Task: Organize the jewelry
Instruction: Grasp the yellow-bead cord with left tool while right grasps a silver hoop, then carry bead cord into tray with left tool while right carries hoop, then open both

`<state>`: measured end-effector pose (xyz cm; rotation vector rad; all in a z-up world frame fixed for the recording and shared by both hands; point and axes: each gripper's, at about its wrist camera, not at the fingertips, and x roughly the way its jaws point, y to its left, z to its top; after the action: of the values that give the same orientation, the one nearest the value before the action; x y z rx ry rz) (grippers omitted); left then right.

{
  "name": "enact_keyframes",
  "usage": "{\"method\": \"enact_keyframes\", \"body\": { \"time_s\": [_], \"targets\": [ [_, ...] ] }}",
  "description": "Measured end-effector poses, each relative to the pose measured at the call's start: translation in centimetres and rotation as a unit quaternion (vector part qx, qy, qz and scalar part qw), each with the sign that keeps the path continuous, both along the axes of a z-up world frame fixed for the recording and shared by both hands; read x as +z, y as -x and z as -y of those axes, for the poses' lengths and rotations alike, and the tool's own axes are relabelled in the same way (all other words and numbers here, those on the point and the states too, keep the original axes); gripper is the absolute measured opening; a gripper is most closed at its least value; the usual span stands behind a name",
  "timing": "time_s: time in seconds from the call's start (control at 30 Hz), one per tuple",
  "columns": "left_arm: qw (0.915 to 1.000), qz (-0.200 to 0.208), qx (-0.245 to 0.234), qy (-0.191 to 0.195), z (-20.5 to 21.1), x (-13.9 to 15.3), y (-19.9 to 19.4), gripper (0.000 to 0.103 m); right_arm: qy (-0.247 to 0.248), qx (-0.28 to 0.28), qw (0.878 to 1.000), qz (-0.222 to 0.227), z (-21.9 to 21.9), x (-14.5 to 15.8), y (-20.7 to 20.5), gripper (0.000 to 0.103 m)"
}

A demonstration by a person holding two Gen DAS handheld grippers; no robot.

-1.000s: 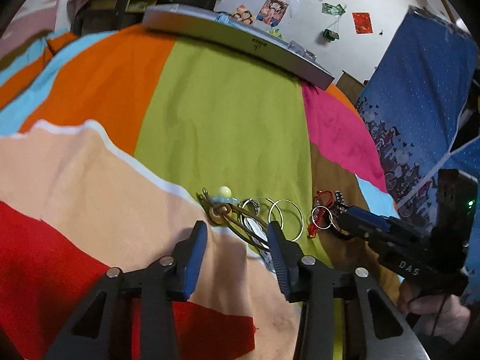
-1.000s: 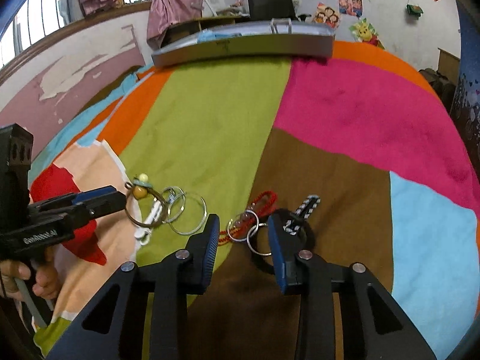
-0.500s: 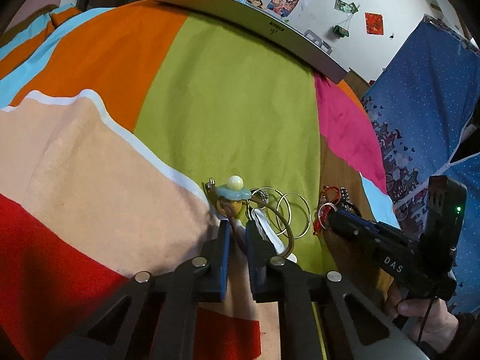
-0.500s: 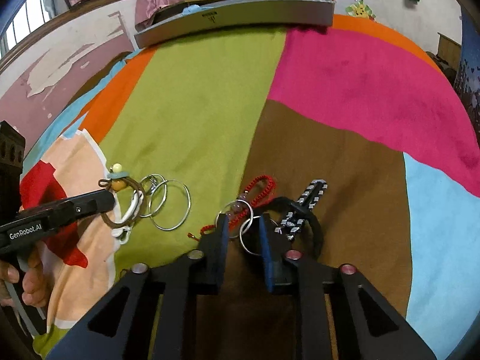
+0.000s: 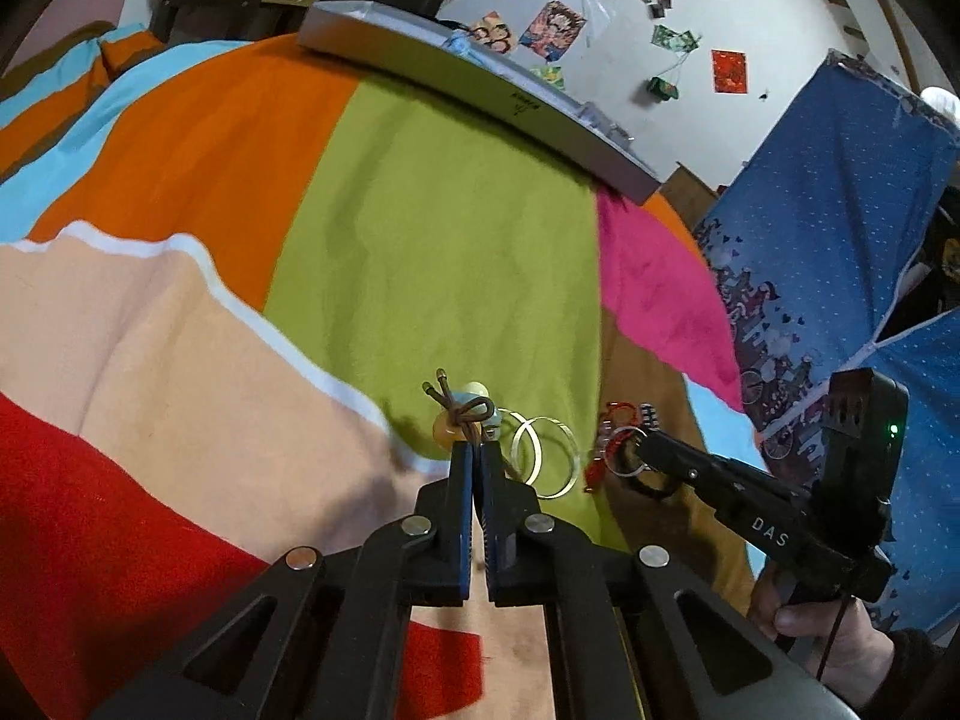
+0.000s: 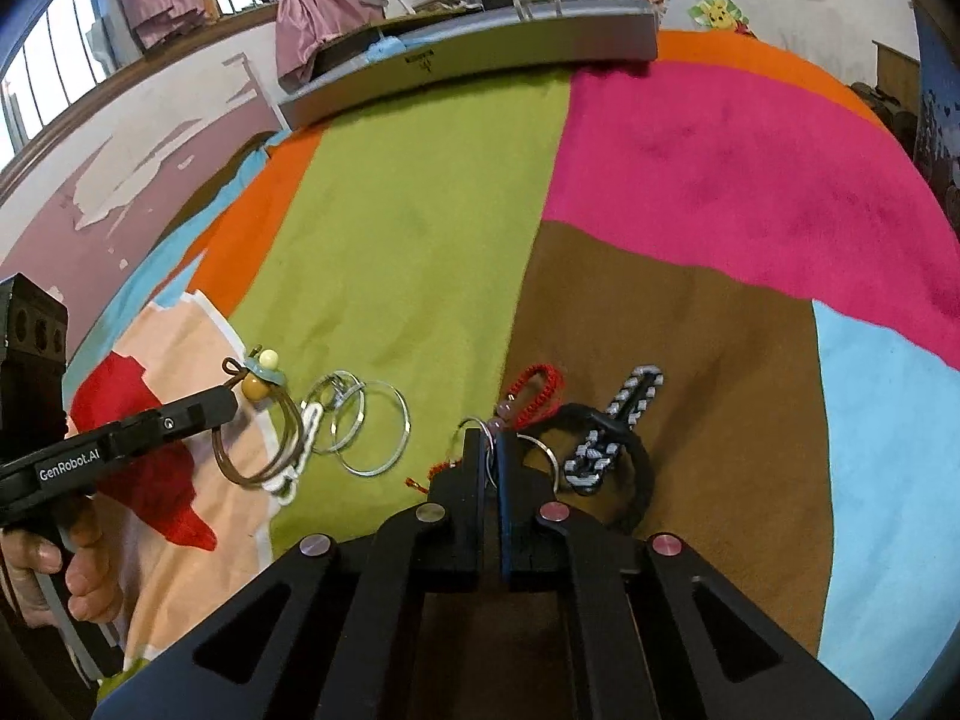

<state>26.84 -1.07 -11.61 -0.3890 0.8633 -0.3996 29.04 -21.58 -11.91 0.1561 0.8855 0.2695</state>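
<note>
The left gripper (image 5: 477, 450) is pinching the brown cord bracelet (image 6: 255, 456) with its jaws drawn narrow on the cord, right beside the cluster of beads (image 5: 465, 414) at the knot. In the right wrist view that bracelet's loop is hanging down from the fingers onto the peach patch of the patchwork blanket (image 6: 408, 252), with a white piece (image 6: 303, 450) lying under it. Just beside it, two silver bangles (image 6: 372, 435) are lying overlapped on the green panel.

The right gripper (image 6: 491, 450) is closing its jaws narrow on a silver ring (image 6: 483, 438), one of a pair of small rings lying where the green and brown panels meet. A red braided cord bracelet (image 6: 537, 393) is sitting just beyond the fingertips, touching the rings. To the right, a black band (image 6: 630, 462) and a black-and-white woven strap (image 6: 621, 426) are lying together on the brown panel, the strap crossing the band.

A long grey case (image 6: 480, 60) is resting at the far edge of the blanket, well apart from all the jewelry
</note>
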Motion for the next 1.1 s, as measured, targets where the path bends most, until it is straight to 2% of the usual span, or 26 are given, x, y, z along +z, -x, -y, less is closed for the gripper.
{"method": "enact_keyframes", "body": {
  "time_s": [0.3, 0.47, 0.7, 0.9, 1.1],
  "targets": [
    [0.9993, 0.036, -0.010, 0.009, 0.6, 2.3, 0.8, 0.003, -0.033, 0.001, 0.998, 0.047, 1.0, 2.5, 0.2, 0.003],
    [0.9985, 0.054, -0.011, 0.004, 1.2, 4.6, 0.2, 0.003, -0.042, 0.000, 0.997, 0.068, 2.0, 3.7, 0.8, 0.003],
    [0.9939, 0.110, 0.009, 0.004, 1.5, 9.8, -4.2, 0.003, -0.046, 0.000, 0.992, 0.117, 1.8, 7.5, 0.1, 0.003],
    [0.9861, 0.160, 0.043, -0.010, 0.2, 14.1, -9.9, 0.003, -0.059, 0.007, 0.985, 0.163, 1.7, 12.1, -5.4, 0.003],
    [0.9792, 0.179, 0.094, -0.019, -1.7, 15.4, -16.7, 0.003, -0.063, 0.012, 0.983, 0.172, 0.1, 14.3, -13.9, 0.003]
  ]
}}
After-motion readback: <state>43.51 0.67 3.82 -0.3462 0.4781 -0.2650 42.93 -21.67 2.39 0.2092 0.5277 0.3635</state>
